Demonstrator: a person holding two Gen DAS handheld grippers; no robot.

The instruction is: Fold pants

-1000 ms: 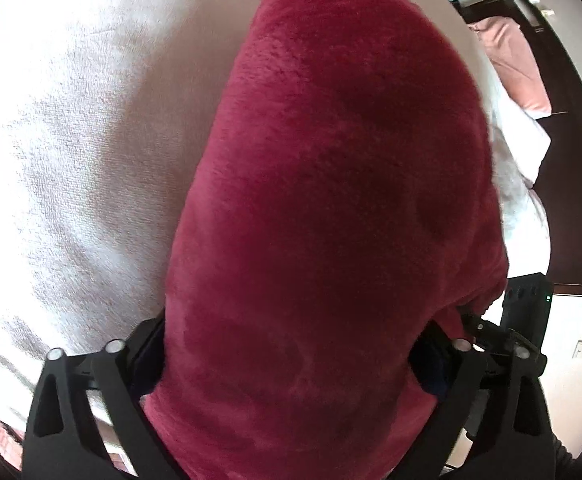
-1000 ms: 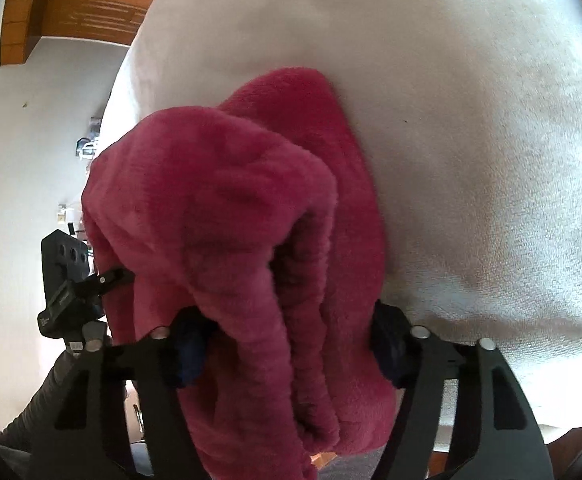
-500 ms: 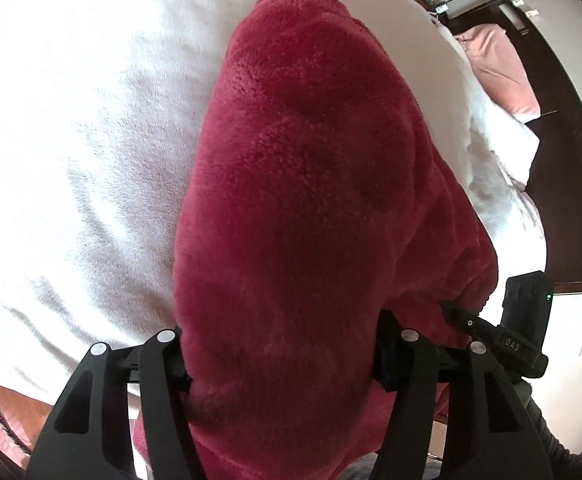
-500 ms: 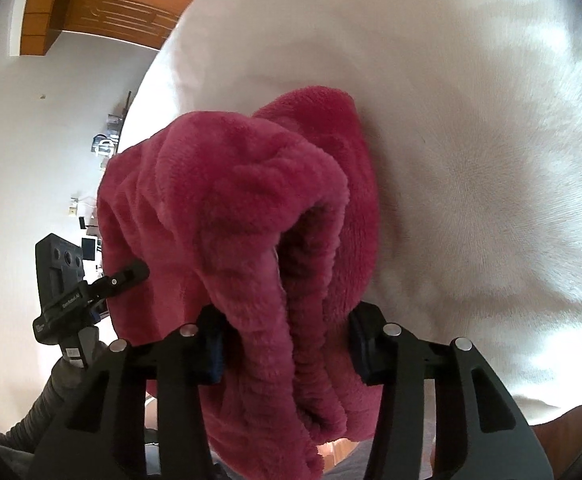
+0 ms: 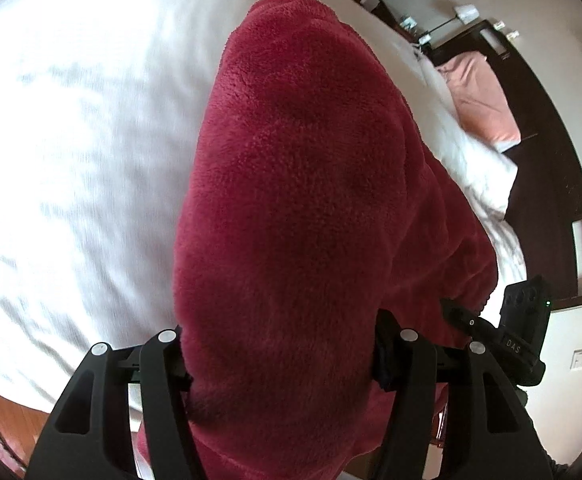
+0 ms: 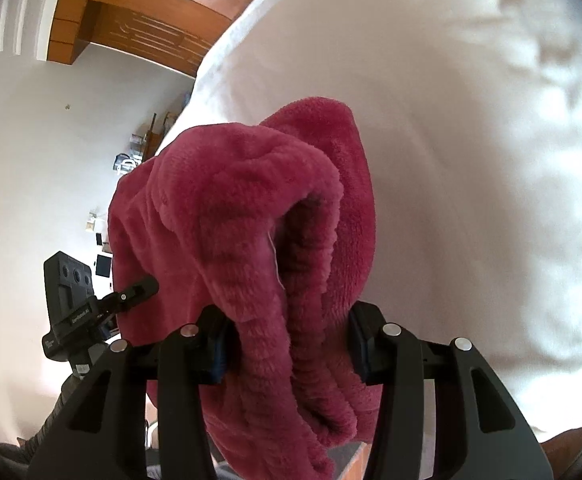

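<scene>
The pants (image 5: 307,208) are thick dark-red fleece, bunched into a long roll over the white bed (image 5: 75,152). My left gripper (image 5: 283,364) is shut on one side of the bundle, its pads pressed into the fleece. In the right wrist view the pants (image 6: 243,216) show their ribbed waistband folded over, and my right gripper (image 6: 287,344) is shut on that end. Both ends hang lifted above the bed cover (image 6: 471,160). Each view shows the other gripper beside the fabric: the right gripper (image 5: 507,336) and the left gripper (image 6: 91,312).
A pink pillow (image 5: 479,100) and white bedding (image 5: 475,160) lie at the head of the bed by a dark headboard (image 5: 551,184). Wooden floor (image 6: 139,20) and a white wall (image 6: 31,140) lie beyond the bed's edge.
Both grippers closed on the red pants and then rose with them. The bed surface has dropped farther away in both views.
</scene>
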